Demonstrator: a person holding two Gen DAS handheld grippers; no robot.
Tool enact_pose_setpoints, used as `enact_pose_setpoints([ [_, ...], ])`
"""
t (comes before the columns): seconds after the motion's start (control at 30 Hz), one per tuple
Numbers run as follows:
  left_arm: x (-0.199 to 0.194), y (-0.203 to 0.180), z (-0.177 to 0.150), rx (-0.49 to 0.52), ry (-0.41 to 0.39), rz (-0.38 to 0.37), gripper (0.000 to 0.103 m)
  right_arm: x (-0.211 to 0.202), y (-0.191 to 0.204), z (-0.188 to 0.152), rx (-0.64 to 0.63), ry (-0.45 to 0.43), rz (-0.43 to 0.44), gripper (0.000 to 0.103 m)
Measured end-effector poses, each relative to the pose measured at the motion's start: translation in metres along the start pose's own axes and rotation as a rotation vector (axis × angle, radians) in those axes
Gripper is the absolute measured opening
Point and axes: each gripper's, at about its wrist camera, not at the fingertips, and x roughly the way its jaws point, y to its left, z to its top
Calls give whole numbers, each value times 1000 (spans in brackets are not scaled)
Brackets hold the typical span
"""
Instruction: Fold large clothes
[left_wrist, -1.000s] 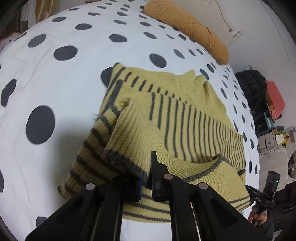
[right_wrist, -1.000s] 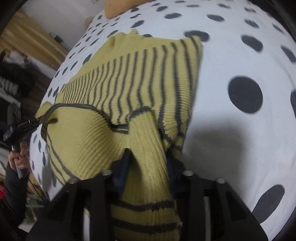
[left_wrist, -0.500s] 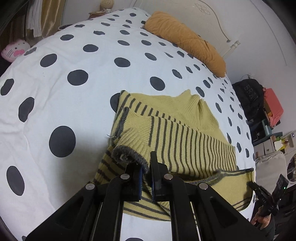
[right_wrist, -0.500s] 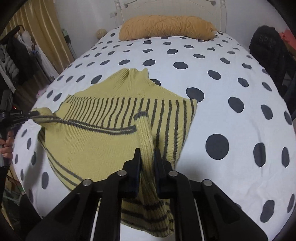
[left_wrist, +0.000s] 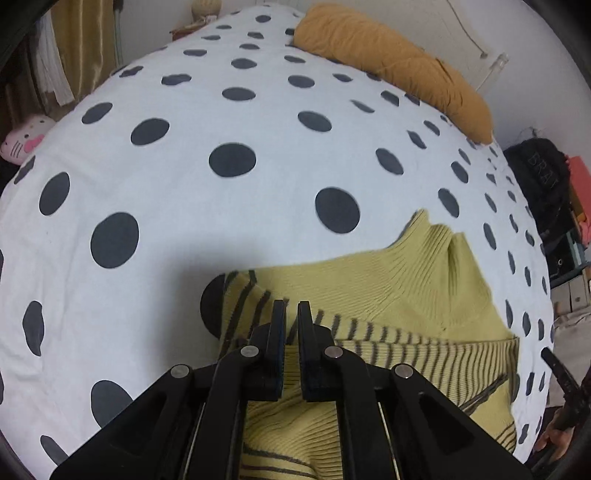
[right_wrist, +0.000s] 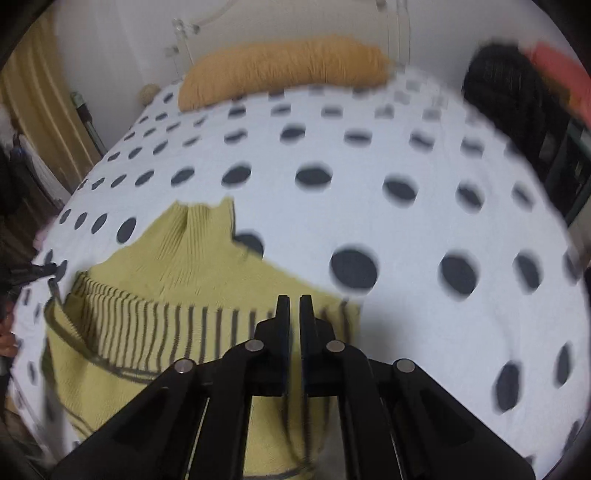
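A yellow knit sweater with grey stripes lies partly folded on the polka-dot bed, collar pointing up the bed. My left gripper hangs over its near left corner with the jaws almost together and a thin gap between them; nothing shows gripped at the tips. In the right wrist view the sweater lies at lower left. My right gripper is over its right edge, jaws close together with a thin gap, no cloth seen between the tips. The right view is blurred.
An orange pillow lies at the head of the bed, also in the right wrist view. A black bag and shelves stand off the right side. A pink plush toy and curtains are at the left.
Both grippers held sweater fabric earlier; now no cloth shows between the tips. The lower half of the sweater has been laid over the upper part, and both grippers have moved up the bed.
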Motion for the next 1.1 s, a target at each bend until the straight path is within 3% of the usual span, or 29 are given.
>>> enact_pose_setpoints([
  [0.1, -18, 17, -20, 25, -22, -39, 16, 5, -6, -25, 34, 106, 133, 14],
  [0.13, -23, 21, -28, 48, -19, -31, 37, 7, -2, -36, -16, 151, 124, 21],
  [0.17, -27, 26, -39, 83, -11, -25, 63, 8, 2, -45, -53, 180, 99, 39],
  [0.2, -30, 28, -49, 124, 0, -28, 71, 9, 6, -54, -85, 205, 75, 50],
  [0.23, -32, 29, -58, 165, 8, -28, 74, 11, 8, -61, -107, 226, 67, 50],
  [0.33, -33, 23, -74, 299, 32, 2, 74, 12, 8, -69, -92, 232, 84, 50],
  [0.5, -23, 1, -63, 488, 5, 51, 75, 32, 19, -64, -105, 271, 60, 51],
  [0.7, 5, -25, -37, 575, 1, 96, 76, 48, 28, -63, -172, 288, 40, 53],
  [0.83, 6, -31, -36, 606, 1, 50, 82, 47, 28, -66, -213, 275, 60, 56],
  [0.9, 9, -37, -43, 639, 62, -44, 83, 45, 27, -69, -232, 265, 91, 57],
  [0.97, 15, -43, -53, 684, 108, -69, 83, 43, 26, -72, -240, 280, 126, 57],
  [1.03, 26, -49, -62, 723, 127, -32, 83, 42, 25, -75, -229, 294, 145, 52],
  [1.1, 35, -49, -64, 695, 135, -26, 82, 42, 22, -74, -210, 282, 111, 32],
])
